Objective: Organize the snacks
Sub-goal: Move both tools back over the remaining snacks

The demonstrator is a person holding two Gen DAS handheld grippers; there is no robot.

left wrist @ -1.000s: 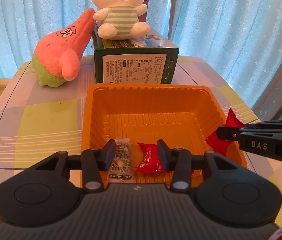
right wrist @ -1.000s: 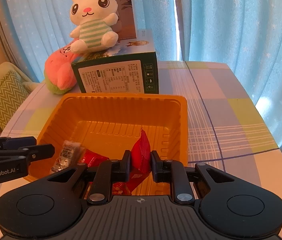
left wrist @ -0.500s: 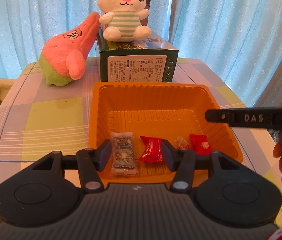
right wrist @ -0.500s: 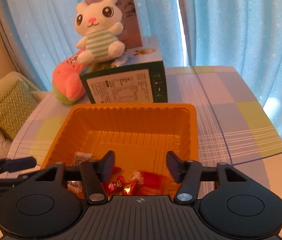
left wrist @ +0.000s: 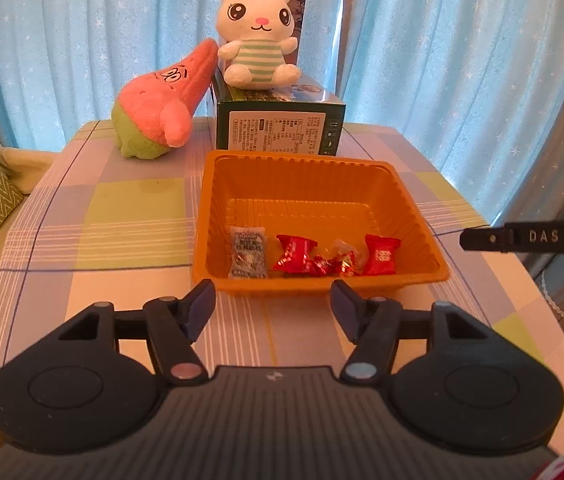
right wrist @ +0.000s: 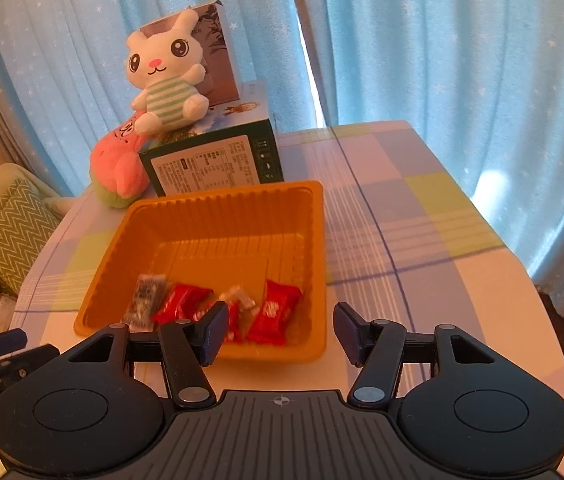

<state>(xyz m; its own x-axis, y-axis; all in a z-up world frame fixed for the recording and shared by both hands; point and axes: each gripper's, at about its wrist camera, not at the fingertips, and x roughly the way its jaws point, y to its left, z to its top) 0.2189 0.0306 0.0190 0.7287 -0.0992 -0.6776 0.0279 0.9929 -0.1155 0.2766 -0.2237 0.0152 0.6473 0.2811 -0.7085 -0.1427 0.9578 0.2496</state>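
Both grippers have drawn back from the orange plastic tray (left wrist: 409, 200) since a second ago, when the right one held a red packet over it; that red square packet (left wrist: 380, 255) now lies in the tray and the right gripper (right wrist: 280, 330) is released, its fingers spread wide over the tray's near edge. In the left wrist view the left gripper (left wrist: 273, 312) is likewise spread and empty, hanging just short of the tray's near rim. All the snacks visible sit in a row along the tray's near side: a grey printed sachet (left wrist: 247, 258) at the left, a red pillow pack (left wrist: 295, 254) beside it, a small twist-wrapped candy (left wrist: 341, 258) next, then the square packet. No loose snack shows on the checked tablecloth (left wrist: 122, 216), so the sorting looks close to done. These packets are probably light, crinkly and slippery, easily pushed aside instead of caught, so a pinch across the flat body or on a sealed end seam would suit best. The thin ribbed tray likely flexes, so its rim is the place to hold. Behind stand a green carton (left wrist: 278, 132), a white bunny plush (left wrist: 257, 44) on it, and a pink star plush (left wrist: 162, 108).
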